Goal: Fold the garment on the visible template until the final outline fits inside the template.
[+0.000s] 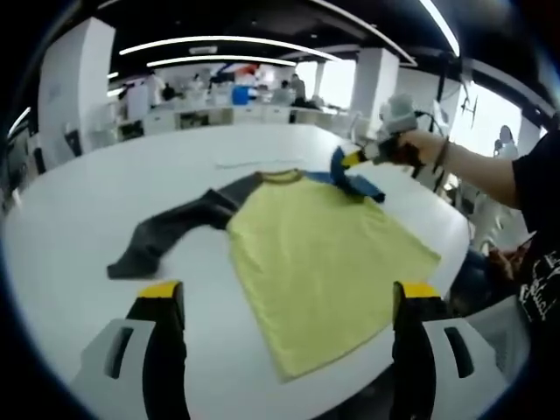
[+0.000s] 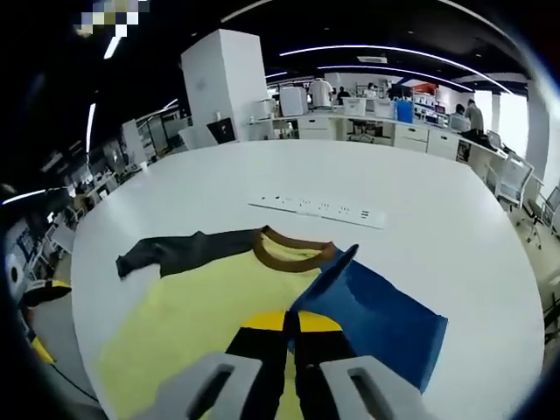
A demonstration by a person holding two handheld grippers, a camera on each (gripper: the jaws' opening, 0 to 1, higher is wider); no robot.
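A yellow shirt (image 1: 315, 254) with a brown collar (image 1: 282, 177) lies flat on the white table (image 1: 105, 201). Its dark grey sleeve (image 1: 171, 232) stretches out to the left. My left gripper (image 1: 289, 291) hovers open above the shirt's near hem, jaws wide apart and holding nothing. At the far shoulder, my right gripper (image 1: 350, 160) is held by a person's hand and is shut on the blue sleeve (image 1: 360, 184). In the right gripper view the right gripper (image 2: 293, 324) pinches the blue sleeve (image 2: 376, 319) at its edge, lifting a corner beside the collar (image 2: 293, 249). The grey sleeve (image 2: 175, 249) lies to the left.
A long white strip (image 2: 319, 210) lies on the table beyond the collar, also visible as the strip (image 1: 241, 164). The table edge (image 1: 455, 254) runs close to the shirt's right side, with the person's dark sleeve (image 1: 534, 201) beyond. Desks and pillars stand far behind.
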